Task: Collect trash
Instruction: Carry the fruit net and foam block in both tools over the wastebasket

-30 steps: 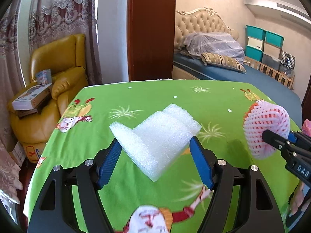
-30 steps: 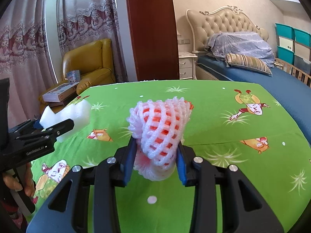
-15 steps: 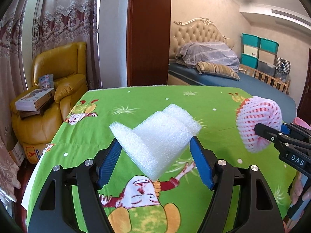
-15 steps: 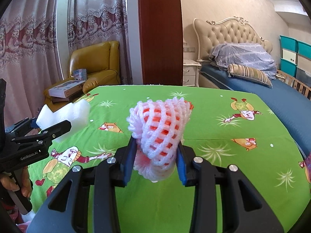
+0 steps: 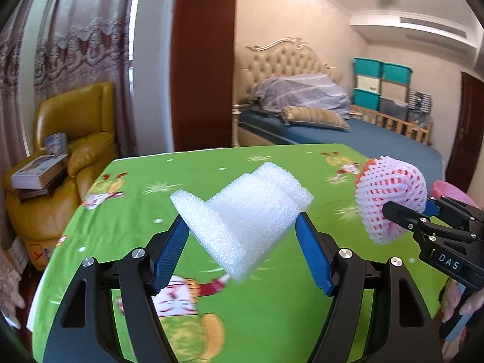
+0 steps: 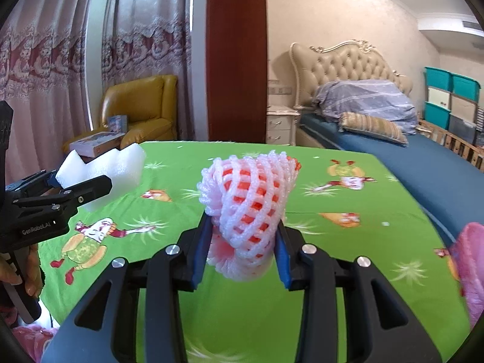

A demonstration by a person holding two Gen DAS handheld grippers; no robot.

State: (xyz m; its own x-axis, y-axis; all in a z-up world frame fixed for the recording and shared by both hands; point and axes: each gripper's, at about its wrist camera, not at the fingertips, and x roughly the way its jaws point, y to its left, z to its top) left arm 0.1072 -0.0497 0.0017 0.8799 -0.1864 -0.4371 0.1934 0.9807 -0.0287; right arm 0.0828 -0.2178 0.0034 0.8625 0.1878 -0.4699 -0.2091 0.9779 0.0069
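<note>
A white L-shaped foam block is clamped between the blue pads of my left gripper, held up above the green tablecloth. My right gripper is shut on a pink foam fruit net with orange showing through its mesh, also raised off the cloth. Each tool shows in the other's view: the net hangs at the right of the left wrist view, and the foam block sits at the left of the right wrist view in the left gripper.
The table wears a green cartoon-print cloth. Behind it stand a yellow armchair with boxes, a dark red pillar, and a bed. A pink garment lies at the right. A hand grips the right tool.
Both grippers have pulled back and risen with their loads; the table looks farther off and more of the room shows. Neither grip has changed.
</note>
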